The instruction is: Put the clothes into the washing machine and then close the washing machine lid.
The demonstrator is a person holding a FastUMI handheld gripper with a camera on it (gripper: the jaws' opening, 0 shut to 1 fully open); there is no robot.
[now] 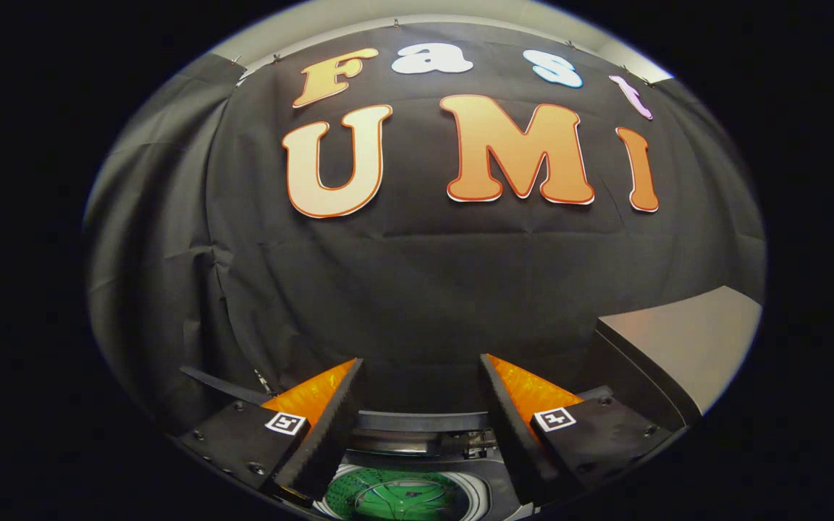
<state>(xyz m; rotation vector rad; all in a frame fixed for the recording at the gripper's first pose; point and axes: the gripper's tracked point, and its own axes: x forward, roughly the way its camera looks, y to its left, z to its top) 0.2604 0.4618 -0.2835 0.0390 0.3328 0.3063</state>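
At the lower left of the frame a dark strap (218, 385) sticks out beside the left finger (316, 427). The tool (417, 405) has its two fingers wide apart and holds nothing. Low in the middle, between the fingers, is the open washing machine (424, 434), and something green (395, 499) lies in its round tub. The black cloth wall (417, 289) stands behind. At the lower right a grey slab (685, 347), maybe the lid, tilts up.
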